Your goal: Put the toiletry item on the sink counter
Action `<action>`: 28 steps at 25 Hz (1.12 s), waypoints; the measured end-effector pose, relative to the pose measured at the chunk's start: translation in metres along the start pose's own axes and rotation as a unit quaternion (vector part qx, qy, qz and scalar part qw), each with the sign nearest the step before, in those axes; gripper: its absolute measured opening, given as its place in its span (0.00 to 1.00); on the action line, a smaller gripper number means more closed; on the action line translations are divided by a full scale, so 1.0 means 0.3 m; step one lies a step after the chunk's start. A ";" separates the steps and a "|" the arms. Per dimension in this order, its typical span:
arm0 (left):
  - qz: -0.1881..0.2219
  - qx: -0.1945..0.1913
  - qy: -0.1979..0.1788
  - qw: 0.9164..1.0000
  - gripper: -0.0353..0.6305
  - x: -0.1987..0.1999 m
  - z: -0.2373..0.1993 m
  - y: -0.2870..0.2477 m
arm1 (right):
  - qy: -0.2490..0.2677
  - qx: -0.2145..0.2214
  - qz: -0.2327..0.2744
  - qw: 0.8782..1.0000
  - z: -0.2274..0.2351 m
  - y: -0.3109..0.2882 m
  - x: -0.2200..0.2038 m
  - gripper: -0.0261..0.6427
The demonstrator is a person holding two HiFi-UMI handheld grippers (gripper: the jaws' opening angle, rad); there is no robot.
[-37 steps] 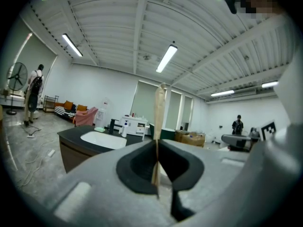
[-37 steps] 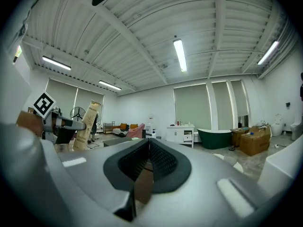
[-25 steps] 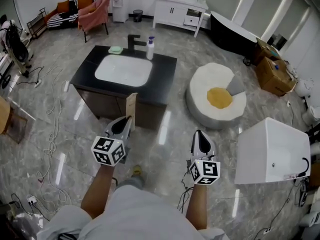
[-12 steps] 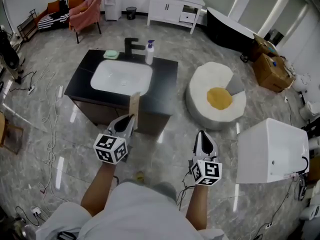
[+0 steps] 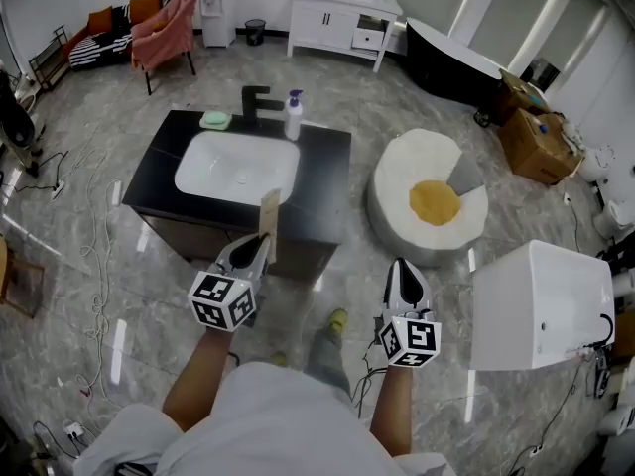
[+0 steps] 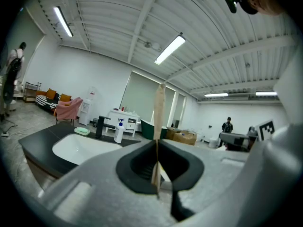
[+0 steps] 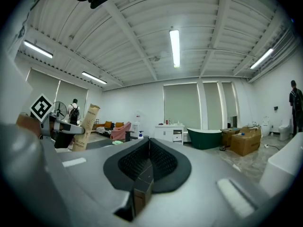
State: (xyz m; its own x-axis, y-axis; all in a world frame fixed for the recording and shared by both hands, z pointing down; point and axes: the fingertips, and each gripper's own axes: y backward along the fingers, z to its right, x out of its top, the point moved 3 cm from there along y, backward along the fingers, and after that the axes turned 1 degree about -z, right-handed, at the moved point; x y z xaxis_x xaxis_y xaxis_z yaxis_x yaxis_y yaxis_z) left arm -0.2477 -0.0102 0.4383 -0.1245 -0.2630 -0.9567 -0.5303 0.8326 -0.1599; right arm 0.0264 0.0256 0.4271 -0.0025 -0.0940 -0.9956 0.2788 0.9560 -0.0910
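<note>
Sink counter point(image 5: 322, 178), black top with a white basin point(image 5: 236, 167). Along its far edge sit a green soap dish point(image 5: 214, 119), a faucet point(image 5: 256, 100) and a pump bottle point(image 5: 294, 115).

Left gripper point(image 5: 256, 242) is near the counter's front edge, jaws pinched on the kraft toothbrush packet point(image 5: 267, 216). The packet's long axis is upright and its lower end is buried between the pads. It is edge-on in the left gripper view, so the print is unreadable there.

Right gripper point(image 5: 400, 271): jaws together, nothing held.

Round white cushion point(image 5: 397, 181) beside the counter. White tub point(image 5: 541, 300) far right.

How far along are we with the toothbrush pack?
Done: the left claw is clamped on the toothbrush pack. In hand: the pack is held upright, short of the sink counter. Left: reach over the black top, set it down, release. The right claw is shut, empty.
</note>
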 end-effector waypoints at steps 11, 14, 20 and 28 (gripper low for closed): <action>-0.016 0.022 -0.003 1.000 0.06 0.033 -0.074 -0.295 | -0.011 0.031 0.000 0.999 0.174 -0.332 0.002 0.05; -0.022 0.031 0.000 0.999 0.06 0.038 -0.083 -0.422 | -0.013 0.038 -0.004 0.999 0.270 -0.439 0.000 0.05; -0.032 0.043 0.007 0.999 0.06 0.049 -0.092 -0.696 | -0.019 0.058 -0.014 0.998 0.456 -0.660 -0.016 0.05; -0.040 0.075 0.003 0.996 0.06 0.087 -0.105 -0.974 | -0.031 0.094 -0.020 0.995 0.664 -0.913 -0.016 0.05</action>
State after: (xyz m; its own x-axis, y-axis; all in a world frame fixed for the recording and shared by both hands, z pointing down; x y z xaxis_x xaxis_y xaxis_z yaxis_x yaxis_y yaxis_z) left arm -0.1224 -0.2756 0.4676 -0.0911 -0.3344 -0.9380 -0.4067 0.8723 -0.2715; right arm 0.1413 -0.2911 0.4615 0.0397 -0.1534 -0.9874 0.4546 0.8827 -0.1189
